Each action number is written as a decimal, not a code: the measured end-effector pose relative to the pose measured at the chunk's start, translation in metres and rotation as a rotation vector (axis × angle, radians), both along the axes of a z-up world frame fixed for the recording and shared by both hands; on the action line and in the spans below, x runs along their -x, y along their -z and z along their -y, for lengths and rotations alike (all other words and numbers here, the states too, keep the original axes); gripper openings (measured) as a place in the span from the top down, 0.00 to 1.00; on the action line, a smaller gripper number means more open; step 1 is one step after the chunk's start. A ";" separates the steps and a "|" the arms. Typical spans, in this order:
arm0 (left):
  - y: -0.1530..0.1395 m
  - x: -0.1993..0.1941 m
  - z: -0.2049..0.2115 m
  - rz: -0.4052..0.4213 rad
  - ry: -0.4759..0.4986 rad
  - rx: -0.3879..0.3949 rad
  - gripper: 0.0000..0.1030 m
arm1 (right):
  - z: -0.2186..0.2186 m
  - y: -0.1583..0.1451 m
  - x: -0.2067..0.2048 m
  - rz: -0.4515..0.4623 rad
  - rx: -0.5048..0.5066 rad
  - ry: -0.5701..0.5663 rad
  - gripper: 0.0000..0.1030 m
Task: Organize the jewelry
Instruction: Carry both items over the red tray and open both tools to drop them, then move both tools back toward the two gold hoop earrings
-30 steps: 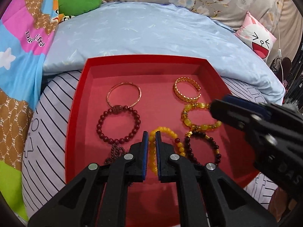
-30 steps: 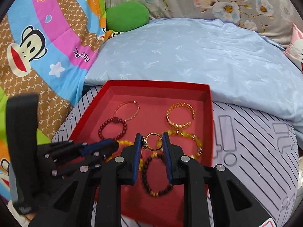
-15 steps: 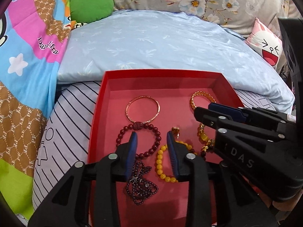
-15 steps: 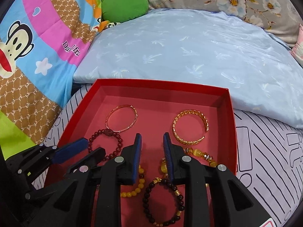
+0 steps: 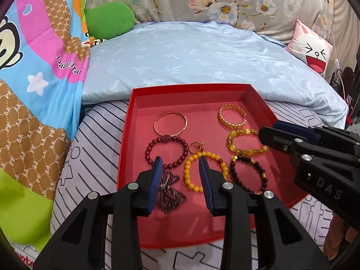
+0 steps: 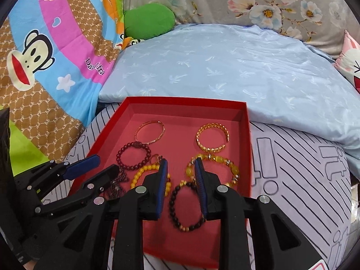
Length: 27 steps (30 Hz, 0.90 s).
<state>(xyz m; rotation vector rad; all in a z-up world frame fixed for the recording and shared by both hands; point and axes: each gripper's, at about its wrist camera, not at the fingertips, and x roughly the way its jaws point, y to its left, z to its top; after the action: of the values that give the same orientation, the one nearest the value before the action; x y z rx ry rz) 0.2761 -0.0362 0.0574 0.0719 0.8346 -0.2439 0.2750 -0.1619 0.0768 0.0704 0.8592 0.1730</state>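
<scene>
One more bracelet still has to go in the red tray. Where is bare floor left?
Free: the tray floor along its far wall, beyond the thin bangle and gold cuff, and the near strip below the dark chain. The middle is crowded with bracelets.

Red tray (image 5: 126, 135), yellow bead bracelet (image 5: 191, 175), floral grey cushion (image 5: 225, 0).

One red tray (image 5: 126, 135). Inside it:
- two gold metal bangles: thin bangle (image 5: 170, 123) far left, chain-pattern cuff (image 5: 231, 119) far right
- four beaded bracelets: dark red (image 5: 167, 151), yellow (image 5: 203, 171), amber (image 5: 245, 142), black-and-gold (image 5: 248, 174)
- one small gold ring (image 5: 196, 147), centre
- one dark chain necklace (image 5: 169, 191), bunched near left

Two grippers over the near edge.
</scene>
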 end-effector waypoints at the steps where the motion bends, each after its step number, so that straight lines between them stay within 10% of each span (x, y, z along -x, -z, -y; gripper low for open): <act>1: -0.003 0.006 -0.001 0.003 0.001 0.004 0.69 | 0.001 -0.001 0.006 0.001 -0.006 0.000 0.76; 27: 0.011 0.152 0.004 -0.028 0.030 0.027 0.69 | 0.023 0.038 0.188 -0.048 0.025 0.072 0.76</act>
<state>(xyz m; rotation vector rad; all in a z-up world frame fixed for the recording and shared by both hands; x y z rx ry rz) 0.1241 -0.0402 0.0465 0.0558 0.8584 -0.2845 0.0872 -0.1845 0.0393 0.0820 0.9052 0.0936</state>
